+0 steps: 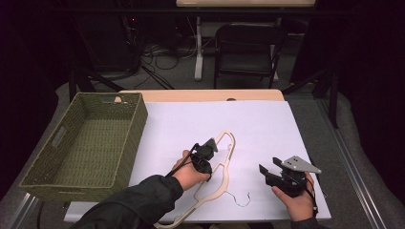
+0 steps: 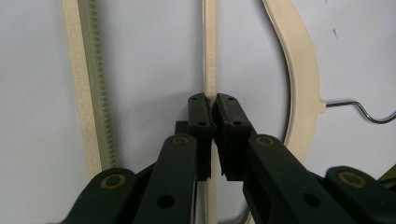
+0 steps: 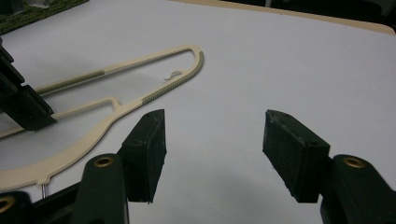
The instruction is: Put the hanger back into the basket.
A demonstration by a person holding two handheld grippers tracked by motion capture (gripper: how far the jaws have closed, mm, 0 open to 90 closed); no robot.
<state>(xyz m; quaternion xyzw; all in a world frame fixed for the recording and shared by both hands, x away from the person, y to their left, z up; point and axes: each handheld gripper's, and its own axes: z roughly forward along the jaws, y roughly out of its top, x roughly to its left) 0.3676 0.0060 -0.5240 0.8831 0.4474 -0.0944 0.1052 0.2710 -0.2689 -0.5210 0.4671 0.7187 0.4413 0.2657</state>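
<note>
A cream clothes hanger [image 1: 224, 164] with a thin wire hook [image 1: 241, 199] lies flat on the white table sheet [image 1: 258, 129]. My left gripper [image 1: 206, 151] is shut on a thin inner bar of the hanger [image 2: 210, 56]; both pads pinch that bar in the left gripper view, and the curved shoulder [image 2: 301, 79] and hook [image 2: 369, 112] lie to the right. My right gripper [image 1: 270, 172] hovers to the right of the hanger, open, with nothing between its pads [image 3: 149, 144]. The hanger [image 3: 116, 100] lies left of it in the right gripper view.
A green woven basket [image 1: 126, 143] stands on the table's left side, its inside bare. Beyond the far table edge stand a black folding chair [image 1: 248, 50] and a tangle of cables on the floor. White sheet stretches to the right and behind the hanger.
</note>
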